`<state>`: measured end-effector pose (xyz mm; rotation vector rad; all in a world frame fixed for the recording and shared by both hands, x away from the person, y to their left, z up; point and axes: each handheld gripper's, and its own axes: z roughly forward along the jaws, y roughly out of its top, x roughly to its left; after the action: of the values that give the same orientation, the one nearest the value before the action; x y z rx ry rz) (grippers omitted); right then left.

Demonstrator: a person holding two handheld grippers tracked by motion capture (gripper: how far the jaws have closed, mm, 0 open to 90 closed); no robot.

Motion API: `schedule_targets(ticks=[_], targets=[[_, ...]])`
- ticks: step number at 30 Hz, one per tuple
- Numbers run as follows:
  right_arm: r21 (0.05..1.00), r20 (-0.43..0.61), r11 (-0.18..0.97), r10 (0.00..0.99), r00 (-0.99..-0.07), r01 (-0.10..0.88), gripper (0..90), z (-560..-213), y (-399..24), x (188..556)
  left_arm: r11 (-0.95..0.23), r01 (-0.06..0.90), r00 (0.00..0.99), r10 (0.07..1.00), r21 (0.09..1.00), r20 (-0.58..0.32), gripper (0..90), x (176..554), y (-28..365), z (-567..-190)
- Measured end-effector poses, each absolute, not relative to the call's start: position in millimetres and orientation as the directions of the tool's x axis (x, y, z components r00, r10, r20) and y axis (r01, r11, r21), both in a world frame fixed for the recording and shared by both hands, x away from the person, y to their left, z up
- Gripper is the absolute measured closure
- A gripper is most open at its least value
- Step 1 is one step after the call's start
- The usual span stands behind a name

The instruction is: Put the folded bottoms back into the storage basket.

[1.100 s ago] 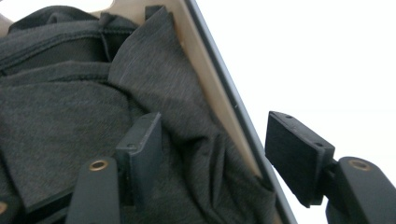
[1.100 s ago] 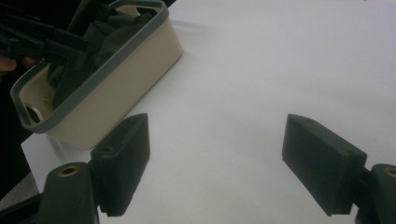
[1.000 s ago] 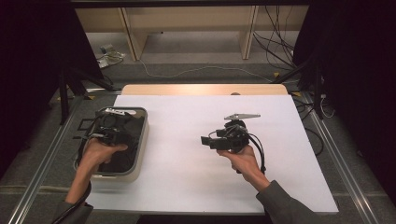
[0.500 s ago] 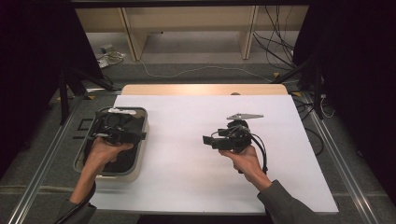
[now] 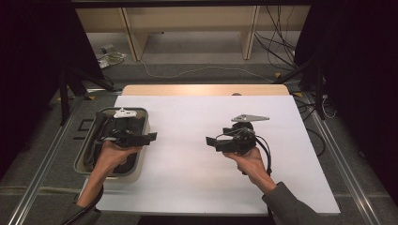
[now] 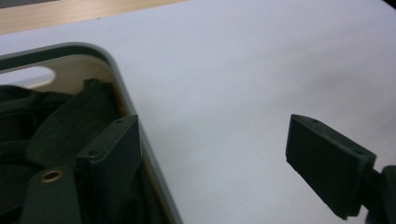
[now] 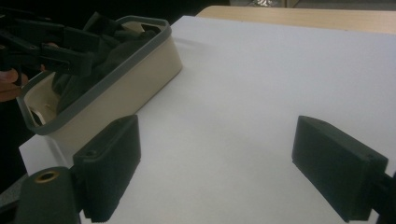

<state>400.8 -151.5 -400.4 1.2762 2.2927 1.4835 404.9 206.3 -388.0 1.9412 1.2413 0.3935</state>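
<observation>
Left hand-held gripper over the bin rim, jaws just widened and empty; right hand-held gripper over bare white worktop, likewise widened, empty; dark straps all in bin, farther left: nothing taken out yet, by appearances.

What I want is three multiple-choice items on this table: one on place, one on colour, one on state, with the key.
1. Where on the table is the bin? A its left edge; B the middle; C its right edge
2. The bin's walls are: A red; B cream; C blue
3. The right gripper is: A shut on cloth; B open and empty; C shut on the bin's rim
A: the high view shows it at the left. B: cream under a grey rim. B: its jaws have just been opening, with only bare table between them.
</observation>
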Motion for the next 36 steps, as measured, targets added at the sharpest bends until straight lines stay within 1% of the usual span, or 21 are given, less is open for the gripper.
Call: schedule_targets(ticks=[4, 9, 13, 15, 17, 22, 30, 33, 36], targets=[[0.814, 0.302, 0.165, 0.698, -0.649, 0.557, 15.2, -401.4, -154.5, 395.8, -0.211, 0.601, 0.513, 0.841, 0.771, -0.169, 16.6, 402.0, 201.1, -393.3], [0.84, 0.289, 0.15, 0.691, -0.663, 0.522, 14.4, -400.5, -161.1, 390.0, -0.222, 0.558, 0.552, 0.819, 0.8, -0.157, 15.9, 396.4, 193.7, -397.7], [0.85, 0.283, 0.142, 0.688, -0.669, 0.506, 14.1, -401.0, -165.6, 385.6, -0.187, 0.517, 0.575, 0.798, 0.835, -0.178, 15.9, 389.3, 187.6, -399.8], [0.853, 0.283, 0.138, 0.687, -0.669, 0.503, 14.1, -401.6, -168.3, 382.9, -0.194, 0.492, 0.59, 0.791, 0.849, -0.161, 15.9, 385.9, 185.2, -400.7], [0.856, 0.282, 0.136, 0.686, -0.67, 0.499, 14.1, -402.3, -170.7, 381.4, -0.189, 0.478, 0.602, 0.782, 0.858, -0.163, 15.9, 382.7, 182.7, -401.7], [0.864, 0.279, 0.127, 0.685, -0.673, 0.487, 13.7, -402.6, -176.2, 377.0, -0.134, 0.456, 0.621, 0.756, 0.88, -0.206, 15.9, 374.6, 176.9, -403.9], [0.876, 0.267, 0.125, 0.679, -0.684, 0.466, 13.6, -404.2, -182.8, 369.4, -0.155, 0.409, 0.652, 0.739, 0.899, -0.169, 15.8, 363.4, 168.3, -410.6], [0.881, 0.266, 0.116, 0.681, -0.682, 0.46, 13.7, -404.9, -185.4, 366.5, -0.143, 0.404, 0.662, 0.727, 0.903, -0.181, 15.8, 360.0, 166.6, -412.4], [0.888, 0.258, 0.11, 0.685, -0.681, 0.447, 13.9, -405.4, -187.9, 363.4, -0.159, 0.384, 0.673, 0.723, 0.91, -0.158, 15.7, 356.5, 165.6, -413.3]])
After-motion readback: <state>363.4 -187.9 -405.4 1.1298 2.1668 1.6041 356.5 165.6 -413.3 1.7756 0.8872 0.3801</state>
